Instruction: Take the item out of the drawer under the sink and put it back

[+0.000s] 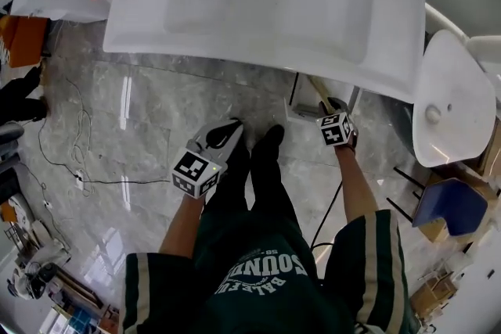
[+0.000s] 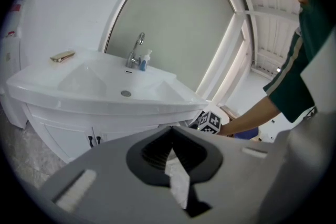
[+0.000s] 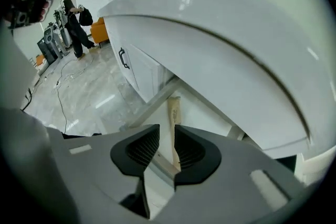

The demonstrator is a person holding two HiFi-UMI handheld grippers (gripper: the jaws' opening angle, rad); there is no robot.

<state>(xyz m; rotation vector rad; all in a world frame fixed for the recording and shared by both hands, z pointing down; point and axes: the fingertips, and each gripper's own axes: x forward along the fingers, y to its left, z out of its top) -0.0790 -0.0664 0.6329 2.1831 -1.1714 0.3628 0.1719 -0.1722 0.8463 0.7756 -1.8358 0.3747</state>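
Note:
The white sink point(image 1: 266, 4) stands on a cabinet, and below its right front edge a white drawer point(image 1: 301, 107) is pulled out. A slim wooden item point(image 3: 174, 113) lies in the drawer point(image 3: 149, 105); it also shows as a tan strip, the wooden item point(image 1: 319, 90). My right gripper point(image 3: 167, 147) hovers just above it with its jaws apart, and the pads do not press on the item. From above, the right gripper point(image 1: 334, 107) reaches under the sink's rim. My left gripper point(image 1: 225, 135) hangs over the floor in front of the sink, shut and empty point(image 2: 169, 147).
A toilet point(image 1: 446, 98) stands to the right of the sink, with a blue stool point(image 1: 450, 203) nearer to me. Cables point(image 1: 78, 160) trail over the marble floor at the left. Cabinet doors with black handles point(image 2: 94, 140) are closed. On the sink are a faucet point(image 2: 135, 50) and a gold object point(image 2: 62, 56).

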